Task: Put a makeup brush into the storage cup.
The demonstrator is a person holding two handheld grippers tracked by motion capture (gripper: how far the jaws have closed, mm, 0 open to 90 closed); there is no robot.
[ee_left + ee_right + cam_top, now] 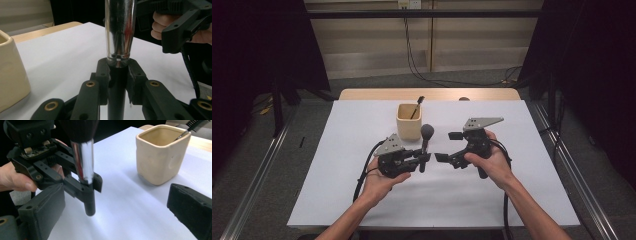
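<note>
A makeup brush (427, 132) with a dark round head, chrome ferrule (120, 30) and black handle stands upright just above the white sheet. My left gripper (424, 159) is shut on its black handle, the pads (103, 75) pressing from both sides just under the ferrule. In the right gripper view the brush (83, 160) hangs in the left gripper (88, 186) with its butt end clear of the sheet. To the right of the brush my right gripper (448, 146) is open wide, its jaws empty and pointing at the brush (116, 211).
A cream square cup (408, 121) stands behind the brush and holds a small dark-tipped brush (417, 106) leaning in its far corner. The white sheet (362, 200) covers a wooden table (362, 94). Black cables trail from both grippers toward the front edge.
</note>
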